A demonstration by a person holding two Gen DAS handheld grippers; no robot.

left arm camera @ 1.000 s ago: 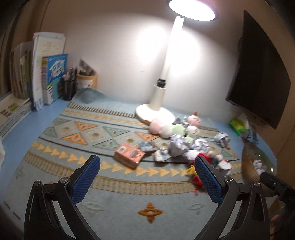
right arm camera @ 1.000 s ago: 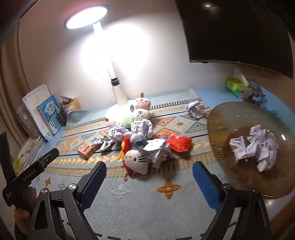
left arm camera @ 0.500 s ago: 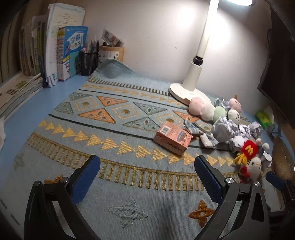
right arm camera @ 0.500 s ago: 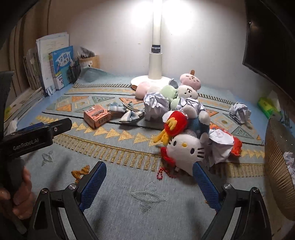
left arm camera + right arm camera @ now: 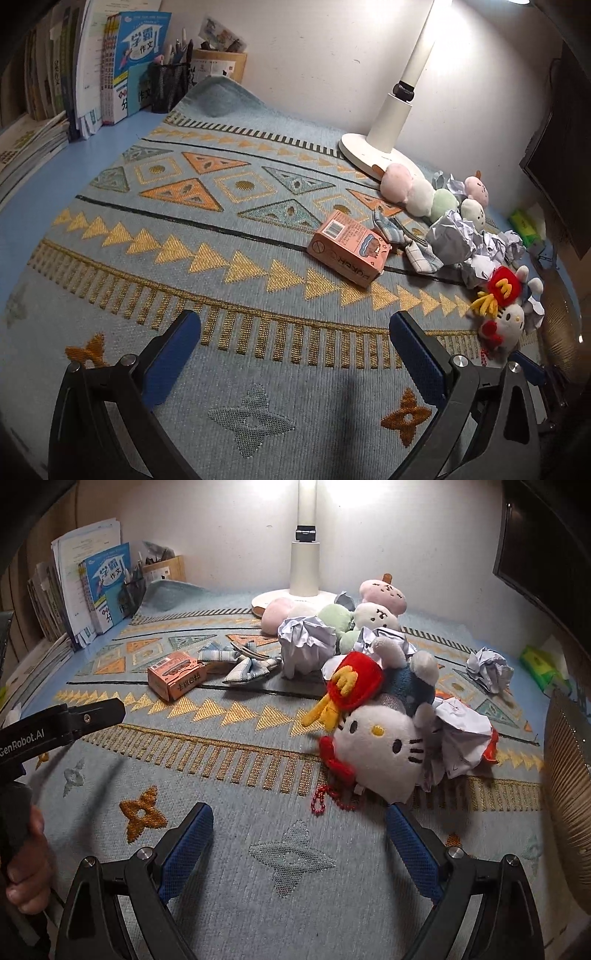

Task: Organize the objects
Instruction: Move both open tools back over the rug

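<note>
Worktop: patterned blue woven mat (image 5: 184, 258) under lamplight.
Clutter: white cat-face plush toy (image 5: 376, 753) heaped with crumpled papers — unsorted.
Right gripper (image 5: 299, 843): wide, empty, lined up before it.
Left gripper (image 5: 295, 354): wide, empty — waiting.

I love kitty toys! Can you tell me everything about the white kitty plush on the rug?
The white kitty plush is a soft, fuzzy head with a yellow nose, black oval eye, black whiskers and a red bow. A red bead chain trails from it. It lies tilted on the patterned rug, at the near edge of the pile. A red fries plush leans on top, and crumpled paper presses against its side.
</note>
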